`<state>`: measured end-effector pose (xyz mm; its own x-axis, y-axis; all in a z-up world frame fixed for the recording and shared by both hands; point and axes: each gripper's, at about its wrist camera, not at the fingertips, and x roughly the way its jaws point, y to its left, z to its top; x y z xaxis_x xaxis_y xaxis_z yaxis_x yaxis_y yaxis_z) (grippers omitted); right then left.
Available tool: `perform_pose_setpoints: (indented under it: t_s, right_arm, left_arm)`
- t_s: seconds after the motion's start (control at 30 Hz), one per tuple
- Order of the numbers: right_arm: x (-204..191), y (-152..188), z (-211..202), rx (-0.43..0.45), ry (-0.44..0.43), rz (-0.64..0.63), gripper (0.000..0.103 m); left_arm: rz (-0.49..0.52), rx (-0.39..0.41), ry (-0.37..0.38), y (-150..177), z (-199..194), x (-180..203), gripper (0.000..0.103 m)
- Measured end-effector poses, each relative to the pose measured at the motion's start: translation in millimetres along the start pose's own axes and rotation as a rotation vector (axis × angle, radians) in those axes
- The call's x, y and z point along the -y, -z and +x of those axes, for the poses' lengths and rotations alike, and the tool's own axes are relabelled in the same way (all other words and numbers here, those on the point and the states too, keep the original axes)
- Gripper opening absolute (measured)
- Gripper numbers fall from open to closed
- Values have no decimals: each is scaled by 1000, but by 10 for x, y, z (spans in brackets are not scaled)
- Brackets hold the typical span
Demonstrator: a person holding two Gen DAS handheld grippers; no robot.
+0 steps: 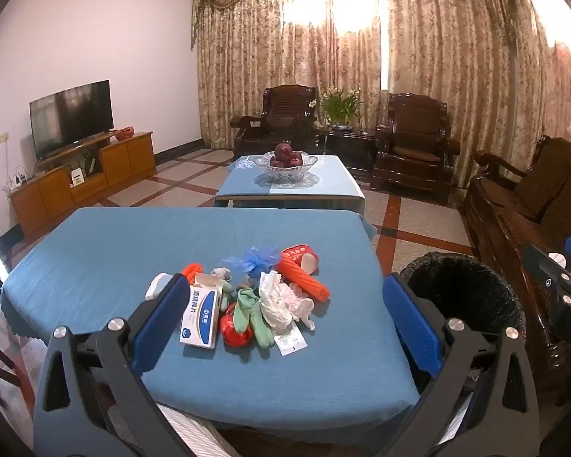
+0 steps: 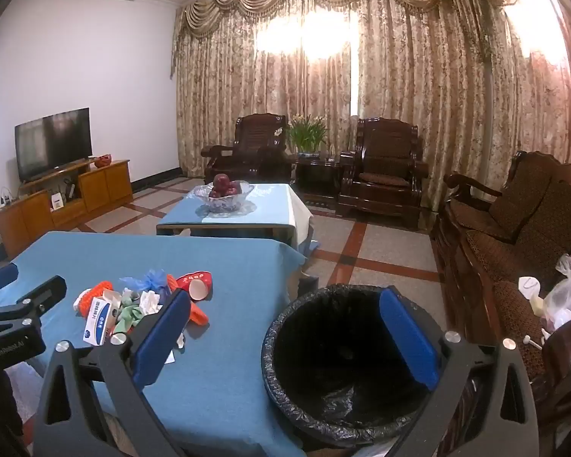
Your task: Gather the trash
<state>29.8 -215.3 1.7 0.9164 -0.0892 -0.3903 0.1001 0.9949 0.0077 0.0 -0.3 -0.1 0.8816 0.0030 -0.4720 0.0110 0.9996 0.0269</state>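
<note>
both grippers are held above the near edge of a table covered in a blue cloth (image 1: 114, 251), and neither holds anything. the left gripper (image 1: 285, 316) has its blue-padded jaws spread wide, framing a heap of trash that lies in the middle of the cloth, well short of the pads. in that heap a white and blue box (image 1: 200, 316) sits at the left, just beside a green glove (image 1: 249, 314) and something red (image 1: 234, 329) underneath it. crumpled white tissue (image 1: 274, 299) lies to the right of the glove, with a flat white sachet (image 1: 290, 342) at the front. an orange ridged tube (image 1: 304, 280) slants along the right side, a red paper cup (image 1: 304, 257) lies tipped over behind it, and a scrunched blue plastic bag (image 1: 257, 259) sits at the back. the right gripper (image 2: 285, 327) is likewise wide open and empty; its right pad hangs over the bin (image 2: 304, 400), a round bin lined with a black bag, standing on the floor just beside the table's right edge. the bin looks empty inside, though its depth is too dark to be sure.
</note>
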Motion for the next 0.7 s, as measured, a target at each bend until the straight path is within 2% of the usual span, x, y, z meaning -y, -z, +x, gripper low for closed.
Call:
perform_pose_setpoints:
  t_s: [0.7]
  right_arm:
    - [0,-1,1,-7,0,3,97]
  left_arm:
    - [-2,1,-2,-1,-4,1,98]
